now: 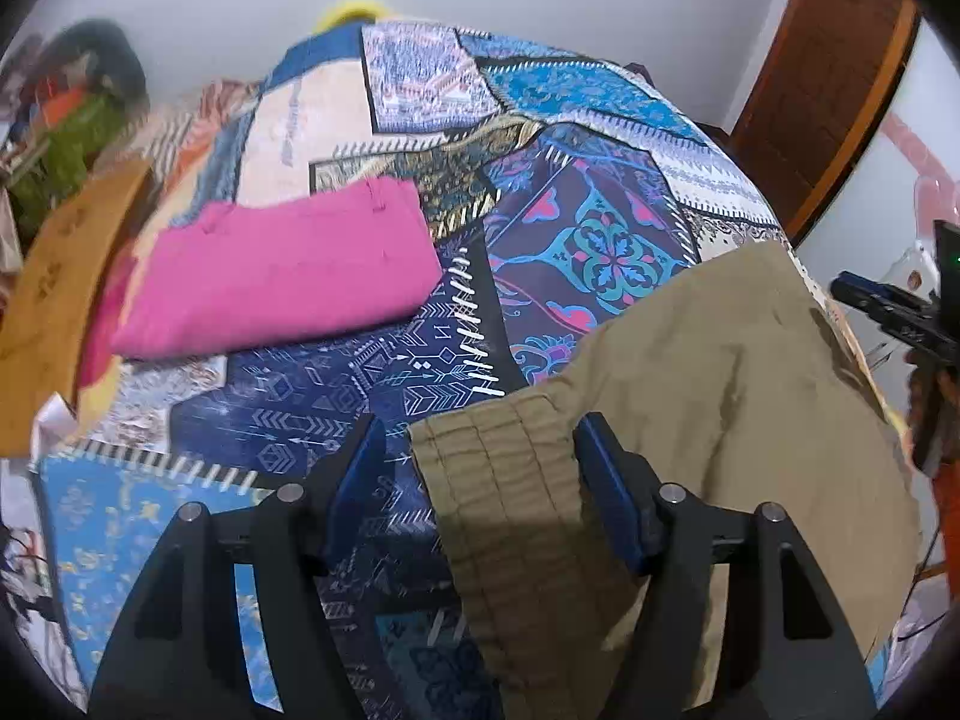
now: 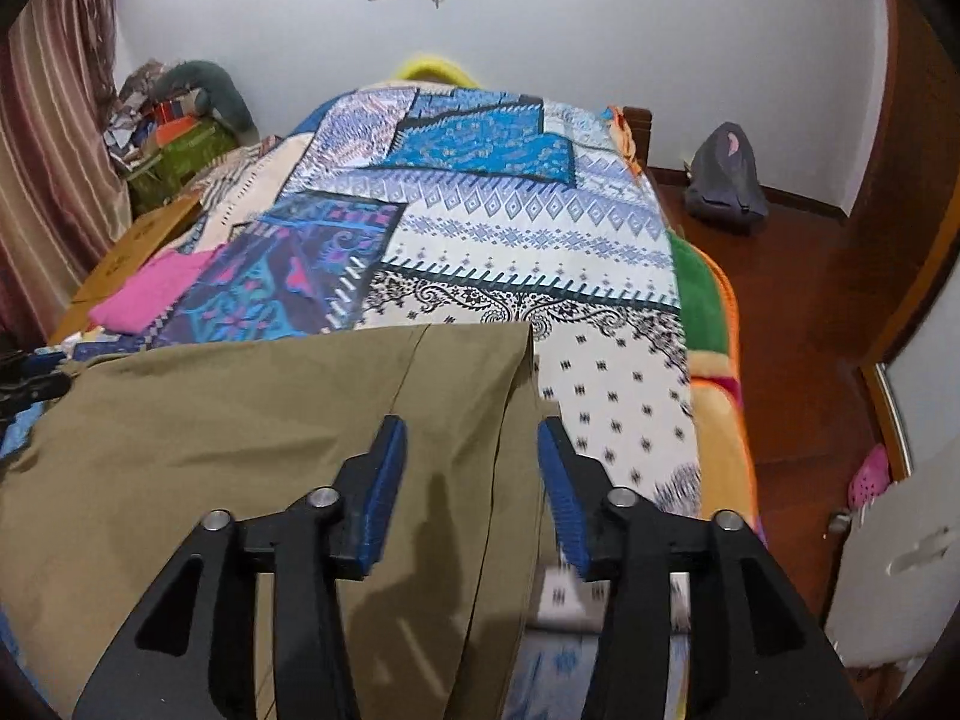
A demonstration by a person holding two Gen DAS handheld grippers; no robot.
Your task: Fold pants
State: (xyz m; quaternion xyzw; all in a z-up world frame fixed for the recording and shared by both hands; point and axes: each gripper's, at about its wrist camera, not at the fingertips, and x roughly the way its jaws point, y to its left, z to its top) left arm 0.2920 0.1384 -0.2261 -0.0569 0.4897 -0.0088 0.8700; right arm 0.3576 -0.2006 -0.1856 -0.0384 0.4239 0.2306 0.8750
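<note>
Lying across the near end of the bed (image 2: 516,240), the khaki pants (image 2: 240,420) could slide toward its edge or bunch if gripped unevenly. The left gripper (image 1: 480,450) straddles the waistband, the right gripper (image 2: 471,450) the hem; both jaws spread, pinching nothing.

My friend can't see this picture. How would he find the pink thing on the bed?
Find the bed's blue patchwork bedspread. On its left side, by the wooden board, lies the folded pink garment. It is plain bright pink and neatly folded; the khaki pants by the grippers are spread out.
</note>
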